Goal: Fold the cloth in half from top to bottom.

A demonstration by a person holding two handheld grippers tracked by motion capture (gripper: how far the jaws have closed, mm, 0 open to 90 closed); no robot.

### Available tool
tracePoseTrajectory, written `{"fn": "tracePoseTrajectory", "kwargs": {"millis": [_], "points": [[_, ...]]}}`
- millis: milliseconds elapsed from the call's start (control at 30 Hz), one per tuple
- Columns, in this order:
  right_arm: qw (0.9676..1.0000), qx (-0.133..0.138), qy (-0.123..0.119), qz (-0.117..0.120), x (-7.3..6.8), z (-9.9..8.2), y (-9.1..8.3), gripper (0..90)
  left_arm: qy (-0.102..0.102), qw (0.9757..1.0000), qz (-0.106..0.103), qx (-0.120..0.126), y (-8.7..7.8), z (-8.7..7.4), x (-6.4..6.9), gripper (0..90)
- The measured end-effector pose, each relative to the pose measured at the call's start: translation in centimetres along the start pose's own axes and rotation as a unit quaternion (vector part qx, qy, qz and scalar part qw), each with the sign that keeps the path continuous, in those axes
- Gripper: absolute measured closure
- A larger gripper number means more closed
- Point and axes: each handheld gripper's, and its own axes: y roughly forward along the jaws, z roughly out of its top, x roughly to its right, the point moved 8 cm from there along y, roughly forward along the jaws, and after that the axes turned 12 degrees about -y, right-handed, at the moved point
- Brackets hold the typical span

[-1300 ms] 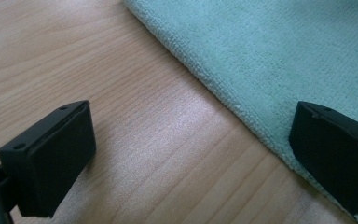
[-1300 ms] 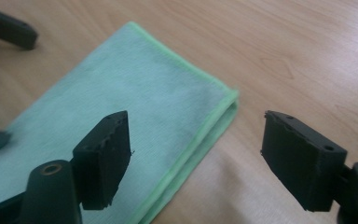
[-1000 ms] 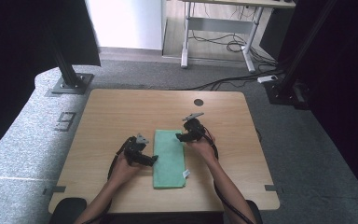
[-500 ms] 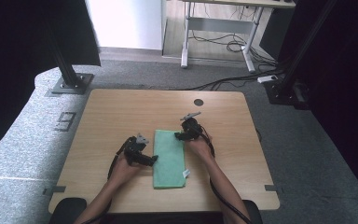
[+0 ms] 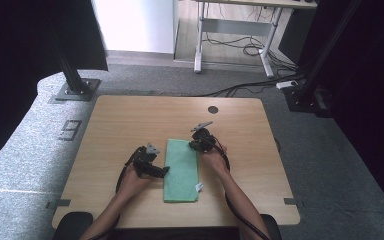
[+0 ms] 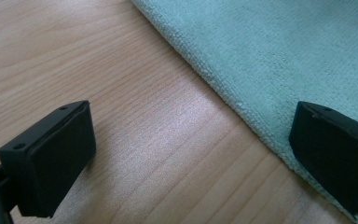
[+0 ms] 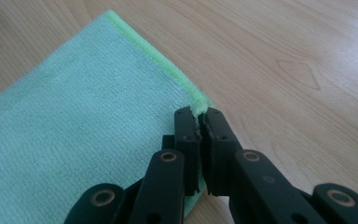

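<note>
Green cloth [image 5: 181, 170] flat, long axis near-to-far; right gripper [image 7: 200, 115] pinching its corner, just closed; left gripper [image 6: 191, 149] wide.

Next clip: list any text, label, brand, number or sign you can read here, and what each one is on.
"9" or similar: a single pale mark on the grey floor mat left of the table, too blurred to read with certainty.
White tag at the near right corner of the green cloth: too small to read.
Nothing legible on the table or in either gripper view.

1 green cloth [image 5: 181, 170], 2 grippers: L [image 5: 164, 171], R [image 5: 194, 145]; 1 table [image 5: 130, 120].
</note>
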Motion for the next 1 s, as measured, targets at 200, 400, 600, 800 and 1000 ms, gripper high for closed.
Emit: {"fn": "tracePoseTrajectory", "kwargs": {"millis": [200,400,600,800,1000], "points": [[0.9998,0.02,-0.004,-0.001,0.0,0.6,-1.6,84.8,-0.001,1.0,0.001,0.0,0.0,0.0,0.0,0.7],[0.999,0.042,-0.013,-0.003,-0.6,1.9,-3.8,84.7,-0.002,1.0,0.002,0.0,0.0,0.0,0.0,0.7],[0.9976,0.062,-0.03,-0.002,-1.3,2.5,-5.8,84.7,-0.002,1.0,0.002,0.0,0.0,0.0,0.0,0.7],[0.9959,0.077,-0.047,0.002,-2.3,2.9,-7.5,84.6,-0.001,1.0,0.002,0.0,0.0,0.0,0.0,0.7],[0.994,0.088,-0.065,0.007,-3.7,3.1,-9.2,84.6,-0.001,1.0,0.003,0.0,0.0,0.0,0.0,0.7]]}}
